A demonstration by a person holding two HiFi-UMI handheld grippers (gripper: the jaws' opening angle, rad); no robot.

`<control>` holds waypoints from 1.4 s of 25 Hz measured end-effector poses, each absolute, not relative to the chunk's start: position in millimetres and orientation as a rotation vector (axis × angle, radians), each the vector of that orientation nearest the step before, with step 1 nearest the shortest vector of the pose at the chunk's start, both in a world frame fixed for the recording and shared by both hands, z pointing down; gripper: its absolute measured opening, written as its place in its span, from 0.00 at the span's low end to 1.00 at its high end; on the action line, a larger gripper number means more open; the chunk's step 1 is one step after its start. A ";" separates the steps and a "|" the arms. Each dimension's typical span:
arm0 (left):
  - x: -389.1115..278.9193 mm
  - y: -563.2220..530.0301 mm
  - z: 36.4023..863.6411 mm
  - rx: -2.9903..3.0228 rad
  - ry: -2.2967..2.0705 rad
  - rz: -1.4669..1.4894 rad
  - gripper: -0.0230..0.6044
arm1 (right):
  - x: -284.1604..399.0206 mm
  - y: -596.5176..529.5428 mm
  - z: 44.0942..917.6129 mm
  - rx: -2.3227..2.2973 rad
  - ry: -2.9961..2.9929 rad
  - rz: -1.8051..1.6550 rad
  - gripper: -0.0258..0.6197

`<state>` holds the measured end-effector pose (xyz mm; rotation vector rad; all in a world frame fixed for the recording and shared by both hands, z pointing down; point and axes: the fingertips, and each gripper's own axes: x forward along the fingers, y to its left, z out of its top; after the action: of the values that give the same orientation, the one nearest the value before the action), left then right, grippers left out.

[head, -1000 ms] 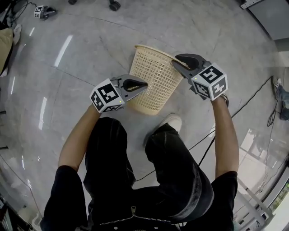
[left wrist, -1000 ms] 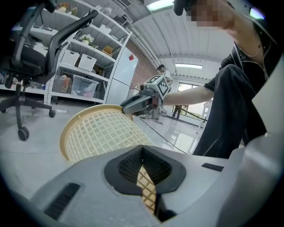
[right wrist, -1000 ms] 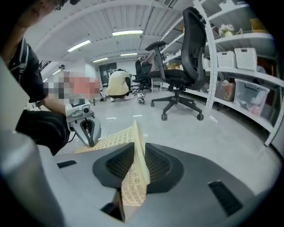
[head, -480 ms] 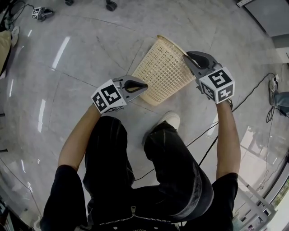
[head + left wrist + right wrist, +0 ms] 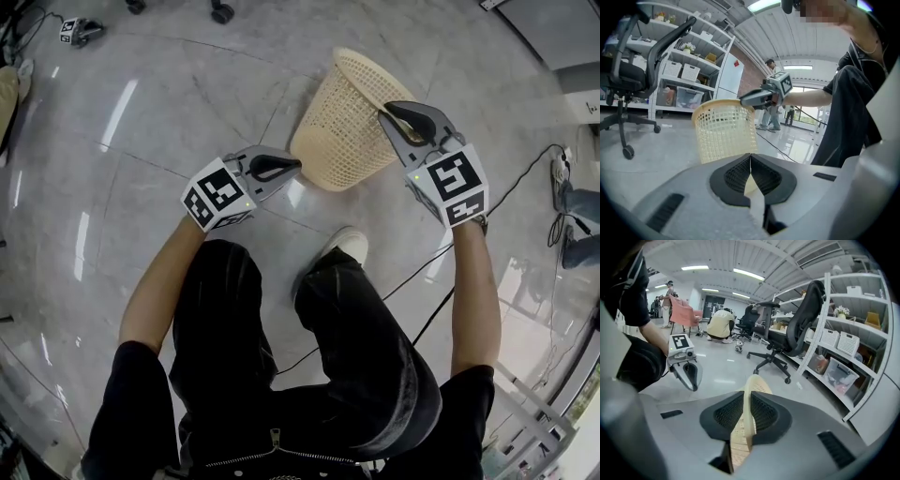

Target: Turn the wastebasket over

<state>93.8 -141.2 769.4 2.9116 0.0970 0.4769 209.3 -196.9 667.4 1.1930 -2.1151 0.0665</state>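
The wastebasket (image 5: 345,122) now sits in the upper middle of the head view. It is tipped hard over, its open mouth toward the upper right and its base toward the lower left, above the grey floor (image 5: 141,122). 1 second ago it stood lower in the frame, just ahead of the person's white shoe (image 5: 352,246), with its mouth facing more upward. It has since swung up and away from that shoe. The right gripper (image 5: 389,114) is clamped on the basket's rim. Its own view shows the cream lattice wall (image 5: 745,427) pinched between the 2 black pads, and those jaws have just been closing down onto it. That gripper has climbed toward the upper right of the head view along with the rim. The left gripper (image 5: 296,165) has its jaws pressed together with nothing between them, which its own view (image 5: 750,158) makes plain. It has barely shifted. Earlier its tip overlapped the basket's side. Now it points at the base from the left, just beside it, and I cannot tell whether they touch. From the left gripper view the basket (image 5: 725,129) hangs ahead, with the other tool on its top edge.
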 end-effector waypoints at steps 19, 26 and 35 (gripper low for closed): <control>78.1 -157.6 691.1 2.970 -0.123 0.212 0.35 | 92.1 -114.4 693.4 0.665 -2.138 -0.040 0.12; 71.7 -145.0 698.3 3.003 -0.050 0.270 0.35 | 98.7 -109.5 666.7 0.900 -2.406 0.248 0.12; 63.7 -128.1 709.0 3.040 0.046 0.340 0.35 | 309.0 -150.7 716.0 1.669 -1.893 0.520 0.12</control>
<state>63.7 -128.1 709.0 3.0403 0.0461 0.3399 309.0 -150.7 716.0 1.6688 -1.8927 0.5199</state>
